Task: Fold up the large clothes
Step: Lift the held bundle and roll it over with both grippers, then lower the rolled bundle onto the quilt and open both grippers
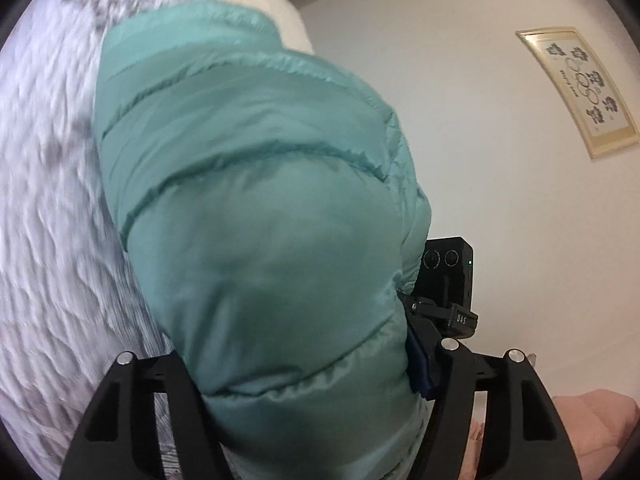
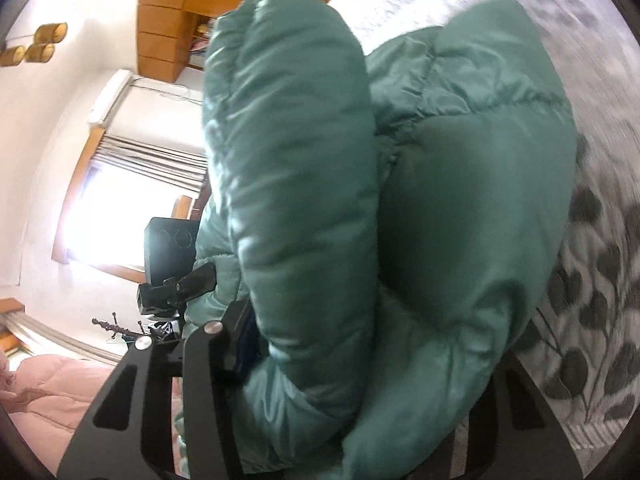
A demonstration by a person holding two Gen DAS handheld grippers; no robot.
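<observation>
Step in hand, as I read it: the lift for a fold. Both tools have a bite of the teal puffer jacket (image 1: 256,216) and it hangs up off the leaf-print bedspread (image 2: 592,264).

Left gripper (image 1: 312,392): clamped on the jacket, padded bulk filling the gap between both fingers, fabric bulging over them toward 12 o'clock. Right gripper (image 2: 360,400): also gripping the jacket; near finger plain at 7 o'clock, far finger mostly buried under fabric at 4 o'clock, so its contact is a judgement from the way the fabric bunches.

Jacket location: between the two tools, above the bed, blurred.

Next move, my call: carry the held edge across and lay it over the rest of the jacket, both hands level so the slippery shell doesn't slide out.

View differences:
- left wrist: other tool's camera block at 3 o'clock, framed picture (image 1: 580,88) on the wall at 2 o'clock, pillow at 12
- right wrist: a doubled roll of jacket standing at 12 o'clock, window (image 2: 104,216) at 9, wooden cabinet (image 2: 188,8) at 11, leaf pattern at 3
- pink quilt (image 2: 60,392) shows in both, low corner
</observation>
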